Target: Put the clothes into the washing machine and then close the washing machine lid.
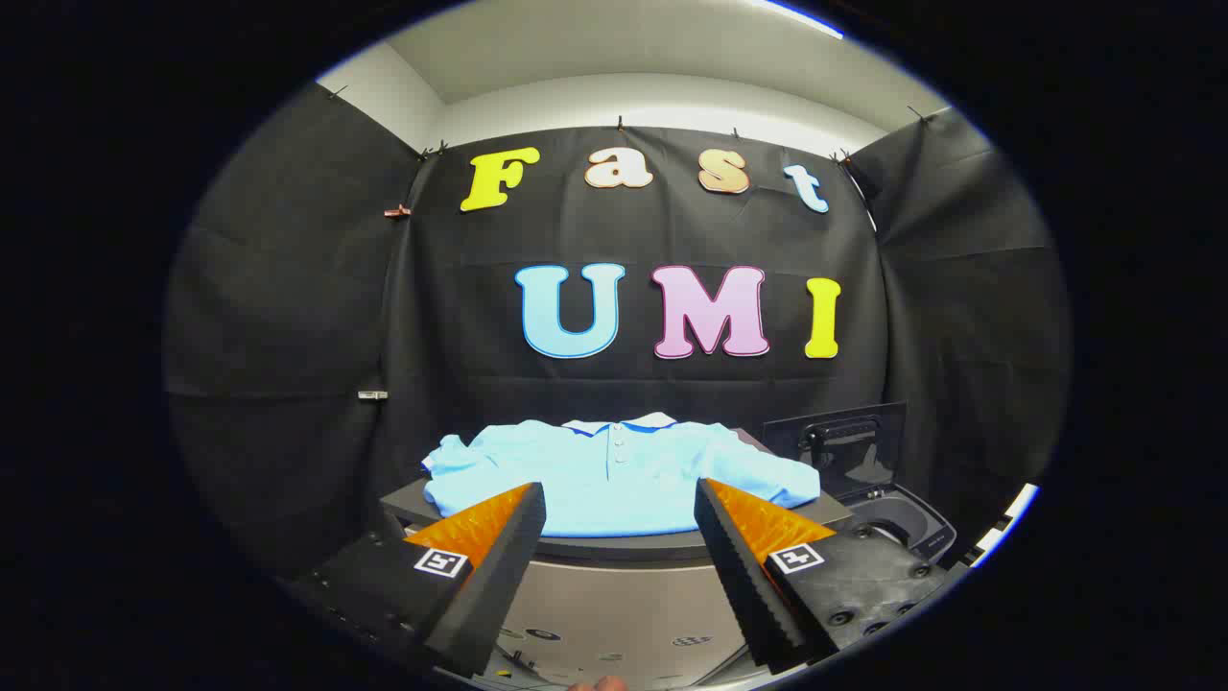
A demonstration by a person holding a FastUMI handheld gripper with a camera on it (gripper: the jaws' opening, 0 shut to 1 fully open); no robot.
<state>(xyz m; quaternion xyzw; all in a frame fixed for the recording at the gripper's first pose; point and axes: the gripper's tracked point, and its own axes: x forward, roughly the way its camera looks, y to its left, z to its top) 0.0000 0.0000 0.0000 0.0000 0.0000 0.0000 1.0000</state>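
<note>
A light blue polo shirt [619, 475] with a white collar lies spread flat on a dark grey table [614, 547], just beyond my fingers. My gripper [619, 504] is open, its two orange-and-black fingers [499, 537] wide apart with nothing between them, held short of the table's near edge. To the right of the table stands the washing machine [897, 523], its dark drum opening uncovered and its tinted see-through lid [844, 446] raised upright behind the opening.
The table's grey front panel [624, 605] drops below the fingers. Black cloth walls close the booth at the back and both sides, close behind the shirt and the machine.
</note>
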